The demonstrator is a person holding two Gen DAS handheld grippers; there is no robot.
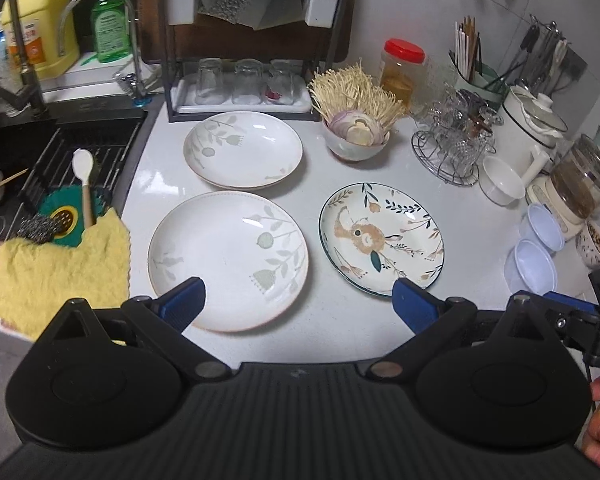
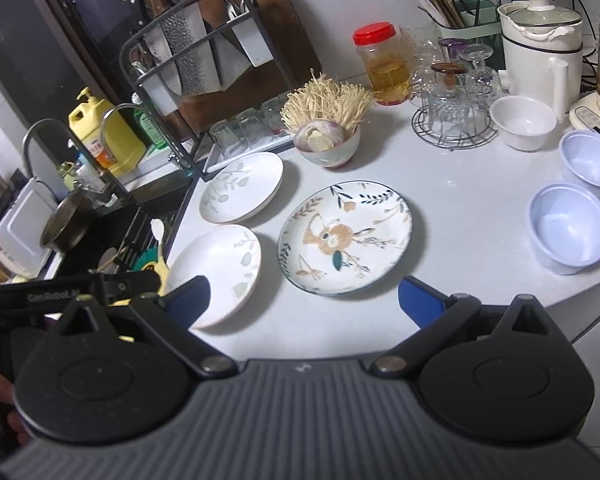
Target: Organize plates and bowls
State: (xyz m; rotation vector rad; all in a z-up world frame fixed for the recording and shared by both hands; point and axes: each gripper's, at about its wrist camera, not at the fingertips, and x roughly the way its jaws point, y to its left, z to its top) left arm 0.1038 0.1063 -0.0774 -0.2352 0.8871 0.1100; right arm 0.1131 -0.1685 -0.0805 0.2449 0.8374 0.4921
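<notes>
Three plates lie on the white counter (image 1: 340,320). A white leaf-print plate (image 1: 228,260) (image 2: 216,268) is nearest. A second leaf-print plate (image 1: 242,148) (image 2: 242,186) sits behind it, seemingly on top of another plate. A blue-rimmed flower plate (image 1: 382,236) (image 2: 346,236) lies to the right. My left gripper (image 1: 298,300) hovers open over the counter's front, one finger above the near white plate's edge. My right gripper (image 2: 303,300) is open too, just in front of the flower plate. Neither holds anything.
A bowl of enoki mushrooms (image 1: 356,144) (image 2: 328,148) stands behind the plates. A white bowl (image 2: 524,120) and two pale plastic bowls (image 2: 570,228) sit at the right. A glass rack (image 2: 452,120), a jar (image 2: 384,64), a knife rack (image 2: 204,60) and the sink (image 1: 60,160) ring the counter.
</notes>
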